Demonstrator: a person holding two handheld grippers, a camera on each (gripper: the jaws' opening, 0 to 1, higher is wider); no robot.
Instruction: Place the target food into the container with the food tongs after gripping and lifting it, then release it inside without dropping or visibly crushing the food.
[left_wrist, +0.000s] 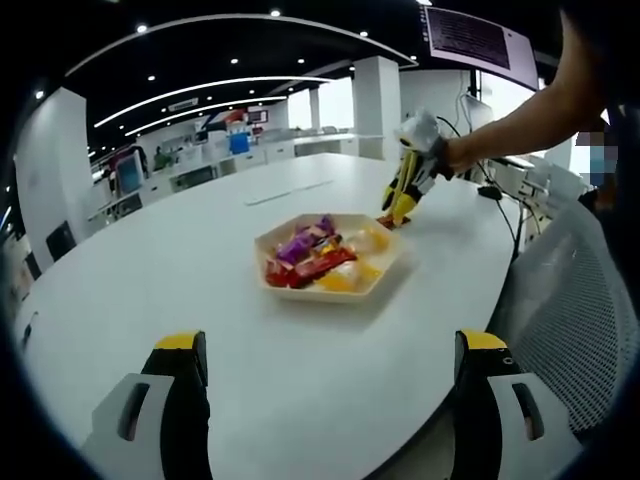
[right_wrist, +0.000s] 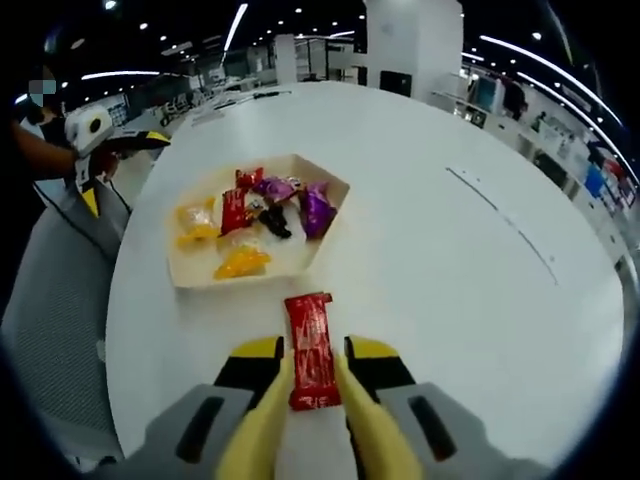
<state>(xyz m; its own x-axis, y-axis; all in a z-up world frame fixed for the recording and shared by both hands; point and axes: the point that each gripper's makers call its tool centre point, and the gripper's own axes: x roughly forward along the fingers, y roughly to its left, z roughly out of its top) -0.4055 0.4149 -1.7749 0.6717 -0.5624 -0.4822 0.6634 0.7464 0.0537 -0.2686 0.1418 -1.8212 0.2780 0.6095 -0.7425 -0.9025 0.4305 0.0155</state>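
Observation:
A pale hexagonal tray (left_wrist: 335, 296) on the white round table holds several wrapped snacks in purple, red and yellow. Just past its far right corner, a person's hand holds my right gripper (left_wrist: 402, 203) tip-down on the table. In the right gripper view the yellow tong arms of my right gripper (right_wrist: 312, 368) press both long sides of a red snack packet (right_wrist: 308, 335), which lies flat on the table just outside the tray (right_wrist: 188, 272). My left gripper (left_wrist: 332, 345) hangs open over the near table, nothing between its jaws. It also shows as the left gripper (right_wrist: 108, 140) beyond the tray.
A grey mesh chair (left_wrist: 570, 300) stands at the table edge, seen again as the chair (right_wrist: 60, 280). A black cable (left_wrist: 490, 190) lies on the table's far right. Bare white table (right_wrist: 480, 280) stretches wide around the tray.

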